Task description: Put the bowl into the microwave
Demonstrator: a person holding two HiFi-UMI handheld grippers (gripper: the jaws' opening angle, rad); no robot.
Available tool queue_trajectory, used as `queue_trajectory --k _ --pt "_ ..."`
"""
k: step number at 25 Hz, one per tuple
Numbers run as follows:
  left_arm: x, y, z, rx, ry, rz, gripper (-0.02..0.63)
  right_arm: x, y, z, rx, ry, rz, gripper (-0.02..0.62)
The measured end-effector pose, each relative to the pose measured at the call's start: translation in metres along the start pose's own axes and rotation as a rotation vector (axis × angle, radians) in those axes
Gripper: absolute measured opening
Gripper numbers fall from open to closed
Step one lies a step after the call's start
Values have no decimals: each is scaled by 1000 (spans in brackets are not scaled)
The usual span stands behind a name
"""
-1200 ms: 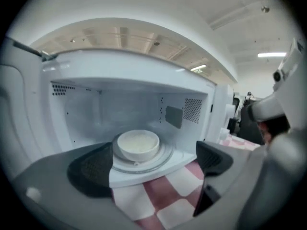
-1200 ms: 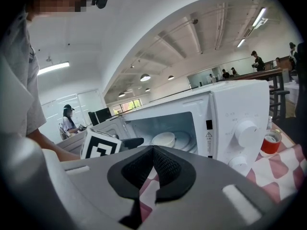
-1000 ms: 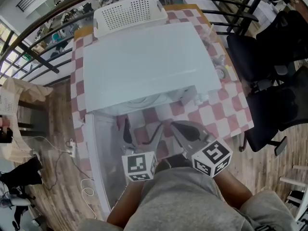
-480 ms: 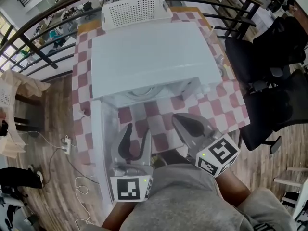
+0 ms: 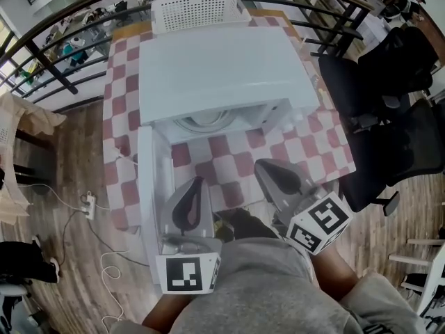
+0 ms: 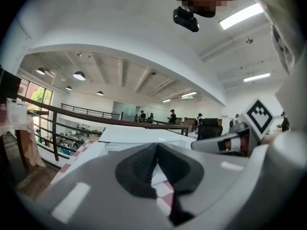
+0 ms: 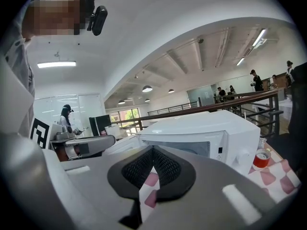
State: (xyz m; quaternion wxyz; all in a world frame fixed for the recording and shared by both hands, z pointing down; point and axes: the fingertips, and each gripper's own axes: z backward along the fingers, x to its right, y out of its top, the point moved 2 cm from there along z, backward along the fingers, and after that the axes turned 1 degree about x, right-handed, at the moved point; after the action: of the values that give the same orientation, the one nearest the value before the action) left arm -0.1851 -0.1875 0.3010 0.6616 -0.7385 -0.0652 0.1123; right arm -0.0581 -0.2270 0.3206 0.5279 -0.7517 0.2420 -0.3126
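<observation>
One white round dish (image 5: 206, 122) inside open microwave (image 5: 222, 68), mostly hidden under its roof. Left gripper (image 5: 195, 184), right gripper (image 5: 261, 167): both closed, empty.

the microwave (image 5: 222, 75) stands on the table (image 5: 313, 152) in the upper middle of the frame. behind it, at the top edge, sits a basket (image 5: 198, 9). the microwave door (image 5: 149, 179) stands open toward the lower left. two chairs (image 5: 382, 75) stand at the right, beside the table.
</observation>
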Motion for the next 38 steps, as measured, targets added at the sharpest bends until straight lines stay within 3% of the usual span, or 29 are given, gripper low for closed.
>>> queue_trajectory --k 10,20,28,38 --pt "6 -4 20 -25 7 -3 11 -17 -14 14 -2 35 -21 -5" --pt "45 -5 50 -50 31 -14 11 -29 -24 57 2 64 -10 -5" --pt "92 -7 93 -15 65 -58 11 -41 -40 119 25 92 10 -5" --pt "169 -23 180 35 100 -82 11 -67 -87 237 35 100 22 -5"
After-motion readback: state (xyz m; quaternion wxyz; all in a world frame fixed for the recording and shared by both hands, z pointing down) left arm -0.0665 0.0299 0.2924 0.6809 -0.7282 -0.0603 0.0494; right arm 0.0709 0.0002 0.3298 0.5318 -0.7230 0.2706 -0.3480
